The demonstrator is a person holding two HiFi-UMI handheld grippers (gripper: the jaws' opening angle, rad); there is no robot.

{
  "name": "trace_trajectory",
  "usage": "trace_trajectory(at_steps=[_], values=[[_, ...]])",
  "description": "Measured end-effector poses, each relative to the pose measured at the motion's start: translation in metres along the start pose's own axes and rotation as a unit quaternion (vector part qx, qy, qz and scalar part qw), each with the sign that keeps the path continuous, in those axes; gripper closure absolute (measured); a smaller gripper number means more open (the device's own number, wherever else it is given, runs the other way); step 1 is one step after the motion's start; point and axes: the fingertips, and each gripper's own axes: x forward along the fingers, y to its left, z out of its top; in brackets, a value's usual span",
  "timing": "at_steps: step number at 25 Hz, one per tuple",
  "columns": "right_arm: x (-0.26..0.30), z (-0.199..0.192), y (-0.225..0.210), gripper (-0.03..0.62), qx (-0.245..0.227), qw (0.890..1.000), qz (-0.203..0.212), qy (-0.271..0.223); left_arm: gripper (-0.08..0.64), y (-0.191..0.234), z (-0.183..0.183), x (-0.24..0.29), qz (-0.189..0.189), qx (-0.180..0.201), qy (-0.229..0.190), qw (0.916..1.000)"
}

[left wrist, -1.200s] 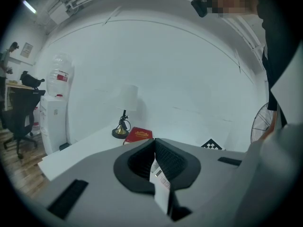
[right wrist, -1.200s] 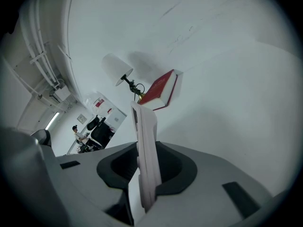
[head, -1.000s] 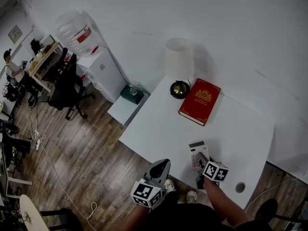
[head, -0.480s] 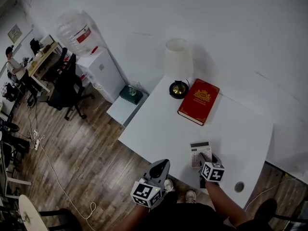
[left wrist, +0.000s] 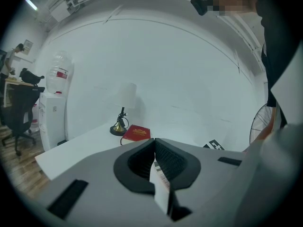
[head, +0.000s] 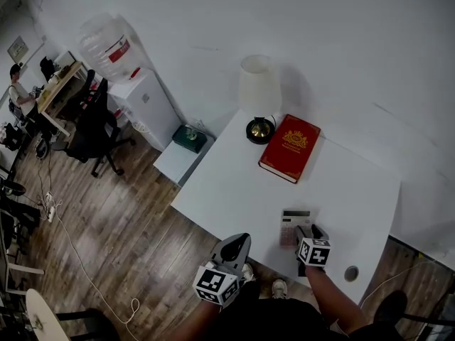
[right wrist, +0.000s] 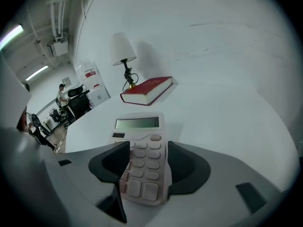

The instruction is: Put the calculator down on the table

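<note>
Lamp (head: 258, 94) — red book (head: 290, 148) just beside

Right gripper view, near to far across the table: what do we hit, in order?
calculator → red book → lamp

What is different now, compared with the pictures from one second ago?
The right gripper brought the calculator down flat onto the table; its jaws are opening, the calculator between them. Left gripper, book and lamp stayed.
</note>
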Motion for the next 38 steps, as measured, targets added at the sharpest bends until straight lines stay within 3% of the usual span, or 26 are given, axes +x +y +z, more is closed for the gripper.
trace_trajectory(at_steps=[4, 8, 16, 21, 30, 35, 38], values=[[-0.010, 0.013, 0.001, 0.324, -0.008, 1.000, 0.000, -0.019, 0.540, -0.001, -0.001, 0.000, -0.003, 0.000, 0.003, 1.0000], [-0.023, 0.034, 0.007, 0.343, -0.045, 0.998, 0.010, -0.045, 0.540, -0.001, 0.000, 0.005, -0.009, 0.005, 0.006, 0.9999], [-0.073, 0.093, 0.037, 0.391, -0.116, 0.984, 0.035, -0.134, 0.540, 0.003, 0.016, 0.014, -0.010, 0.022, -0.005, 0.9997], [-0.107, 0.122, 0.055, 0.416, -0.120, 0.973, 0.059, -0.186, 0.540, 0.001, 0.022, 0.012, -0.013, 0.039, -0.004, 0.9991], [-0.155, 0.150, 0.084, 0.470, -0.137, 0.951, 0.096, -0.260, 0.540, -0.008, 0.032, 0.011, -0.010, 0.038, -0.015, 0.9991], [-0.179, 0.163, 0.090, 0.571, -0.123, 0.942, 0.102, -0.295, 0.540, -0.005, 0.040, 0.012, -0.011, 0.072, -0.026, 0.9970], [-0.192, 0.168, 0.095, 0.574, -0.134, 0.934, 0.103, -0.314, 0.540, -0.005, 0.051, 0.013, -0.004, 0.067, -0.029, 0.9974]])
